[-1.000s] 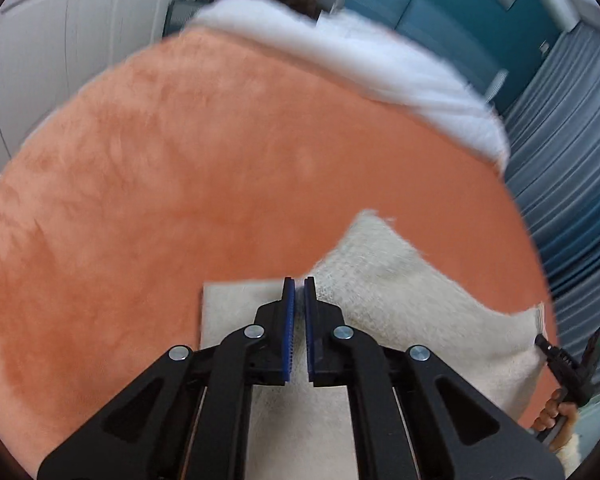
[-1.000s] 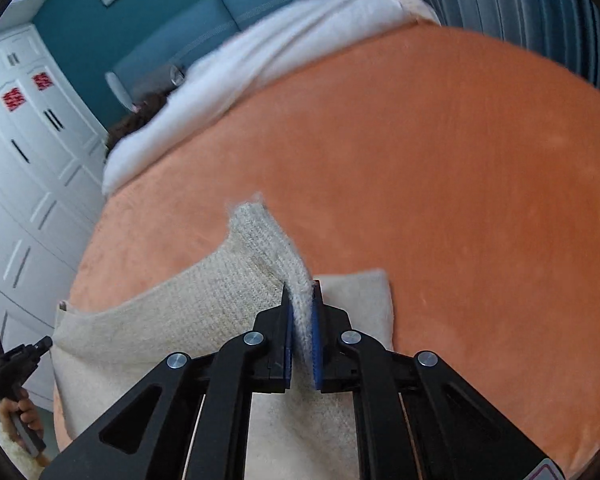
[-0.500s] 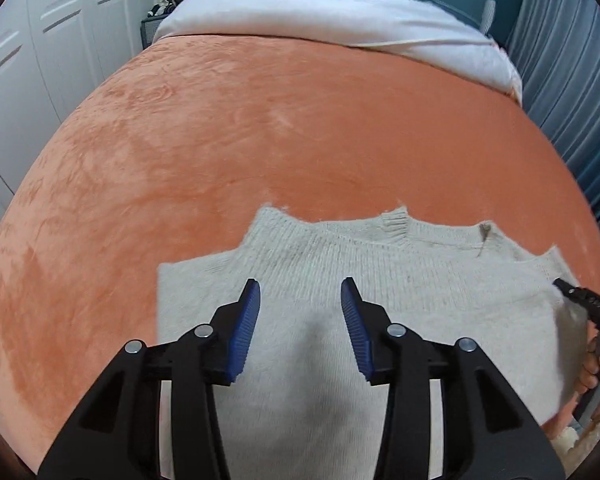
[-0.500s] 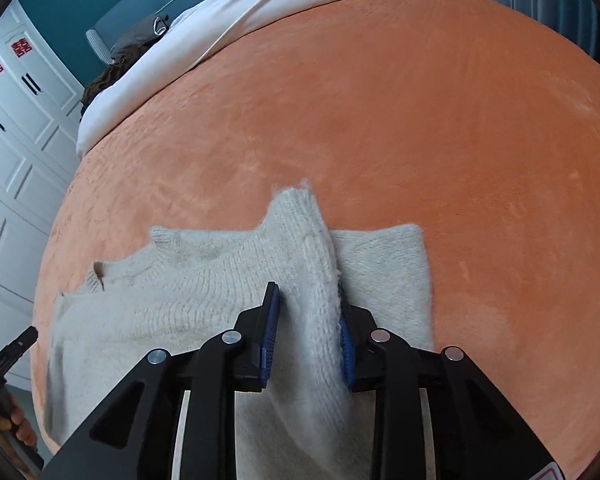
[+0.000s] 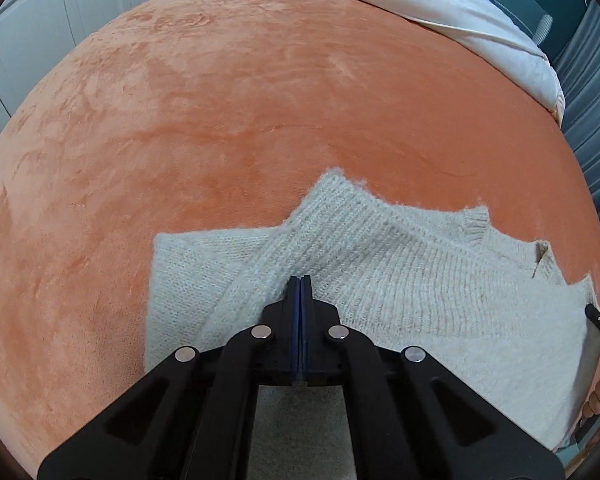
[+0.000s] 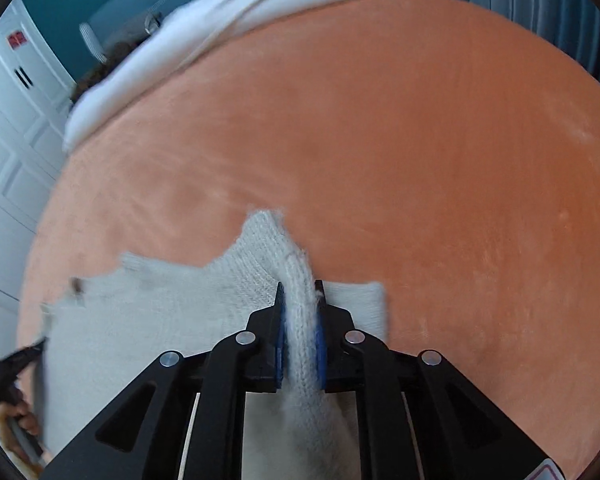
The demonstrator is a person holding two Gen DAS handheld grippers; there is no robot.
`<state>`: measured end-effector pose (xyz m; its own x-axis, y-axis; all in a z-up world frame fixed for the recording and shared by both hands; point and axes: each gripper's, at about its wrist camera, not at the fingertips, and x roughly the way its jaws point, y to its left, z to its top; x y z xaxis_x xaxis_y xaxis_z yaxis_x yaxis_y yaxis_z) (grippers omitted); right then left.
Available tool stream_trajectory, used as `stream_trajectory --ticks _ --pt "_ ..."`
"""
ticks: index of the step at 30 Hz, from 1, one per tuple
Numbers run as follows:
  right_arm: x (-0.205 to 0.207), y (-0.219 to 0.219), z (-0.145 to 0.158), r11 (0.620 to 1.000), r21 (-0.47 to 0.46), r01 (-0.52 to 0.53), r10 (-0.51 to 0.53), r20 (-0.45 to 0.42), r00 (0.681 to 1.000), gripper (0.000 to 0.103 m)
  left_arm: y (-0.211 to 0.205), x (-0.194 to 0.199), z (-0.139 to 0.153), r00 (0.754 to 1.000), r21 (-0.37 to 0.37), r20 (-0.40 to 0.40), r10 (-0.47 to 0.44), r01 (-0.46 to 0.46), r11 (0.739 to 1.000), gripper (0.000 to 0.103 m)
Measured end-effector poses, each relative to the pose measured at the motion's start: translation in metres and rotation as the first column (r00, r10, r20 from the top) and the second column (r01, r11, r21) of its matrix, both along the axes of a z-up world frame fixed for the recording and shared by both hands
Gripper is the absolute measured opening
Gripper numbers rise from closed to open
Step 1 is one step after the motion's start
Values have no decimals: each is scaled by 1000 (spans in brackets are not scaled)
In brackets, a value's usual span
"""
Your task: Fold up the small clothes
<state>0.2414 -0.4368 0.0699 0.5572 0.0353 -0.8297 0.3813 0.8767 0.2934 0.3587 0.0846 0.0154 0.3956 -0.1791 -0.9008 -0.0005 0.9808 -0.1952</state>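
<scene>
We see a pale knitted sweater (image 5: 400,280) lying on the near part of an orange blanket (image 5: 240,120). Our left gripper (image 5: 300,282) has just closed fully, its tips on the knit, nothing visible between them. Our right gripper (image 6: 299,292) has been closing and pinches a raised fold of the sweater.

Sweater (image 6: 148,320) hem (near edge) cut off
</scene>
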Motion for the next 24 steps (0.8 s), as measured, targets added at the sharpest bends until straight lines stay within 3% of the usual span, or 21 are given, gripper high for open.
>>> stream_trajectory --ticks 3,7,9,10,13,15,19,21,23,24 --pt "-36 34 40 999 -48 -11 15 84 996 19 0 -25 27 998 -29 65 -9 11 1000 0" --pt "-77 113 49 984 -30 -177 180 117 977 19 -21 -94 66 988 -129 143 -60 79 988 0" --pt "-91 167 30 955 54 -293 287 93 953 17 -48 -127 63 984 -169 124 -129 149 974 1" --pt "-95 187 21 939 67 -336 331 75 941 11 -61 -140 55 983 -176 95 -159 174 969 1" --pt "-103 222 -7 917 73 -393 393 11 919 9 -77 -160 22 982 -135 7 -191 190 972 1" --pt "-111 207 -17 937 28 -348 349 -38 936 7 -60 -166 10 987 -98 -17 -159 156 983 1" --pt "-160 109 -32 992 -24 -124 121 -107 987 0 1 -178 7 998 -92 -26 -60 57 994 1" --pt "-194 59 -36 999 24 -27 29 -101 994 0 26 -185 7 999 -88 -25 -40 38 995 0" --pt "-215 38 -33 997 51 51 -45 -112 993 0 41 -194 6 1000 -136 -26 -16 12 991 1" --pt "-226 32 -27 995 24 92 -88 -125 988 11 46 -199 8 999 -112 -30 16 -19 994 1"
